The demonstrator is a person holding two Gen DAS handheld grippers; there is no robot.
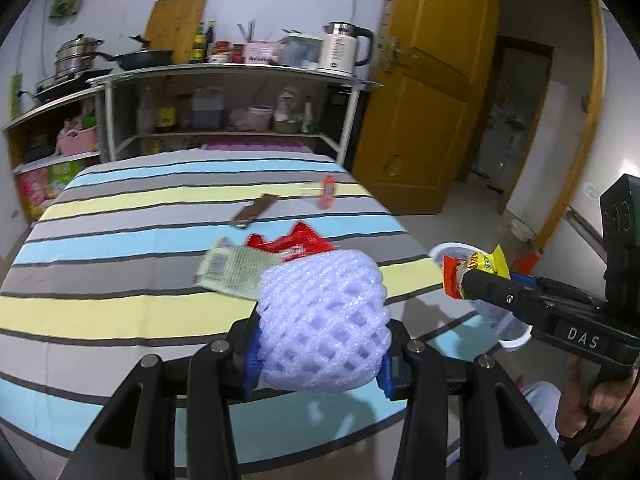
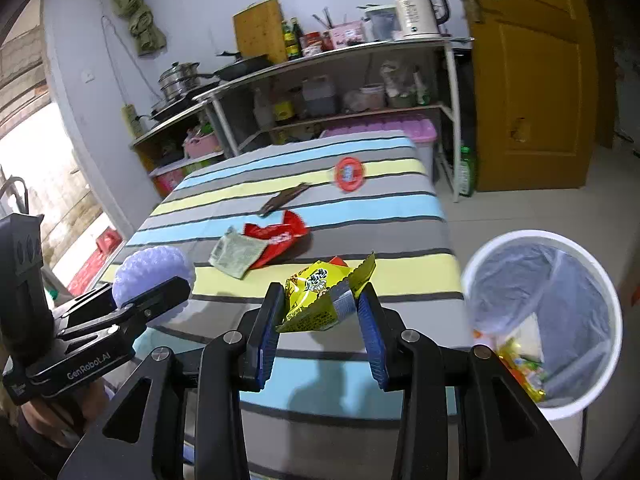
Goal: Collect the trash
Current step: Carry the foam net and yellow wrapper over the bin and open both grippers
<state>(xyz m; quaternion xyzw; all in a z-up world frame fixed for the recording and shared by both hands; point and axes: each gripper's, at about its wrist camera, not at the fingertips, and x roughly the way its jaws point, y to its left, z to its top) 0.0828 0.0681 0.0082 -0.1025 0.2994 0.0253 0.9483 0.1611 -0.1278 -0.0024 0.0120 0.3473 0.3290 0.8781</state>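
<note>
My left gripper (image 1: 320, 360) is shut on a pale foam fruit net (image 1: 324, 320), held above the striped table's near edge; the same foam net (image 2: 154, 272) shows at the left of the right wrist view. My right gripper (image 2: 320, 332) is shut on a yellow snack wrapper (image 2: 320, 296), seen from the side as the wrapper (image 1: 480, 266) at the right of the left wrist view. A white trash bin (image 2: 544, 320) with a clear liner and some wrappers inside stands on the floor right of the table. On the table lie a red wrapper (image 2: 280, 236), a greenish packet (image 2: 236, 254), a dark strip (image 2: 282, 198) and a red round lid (image 2: 349, 174).
The table (image 2: 360, 208) wears a striped cloth. Behind it stand metal shelves (image 2: 340, 80) with pans, bottles and a kettle (image 2: 418, 8). A yellow door (image 2: 528, 80) is at the right, with tiled floor in front of it. A person's hand (image 1: 600, 396) holds the right gripper's handle.
</note>
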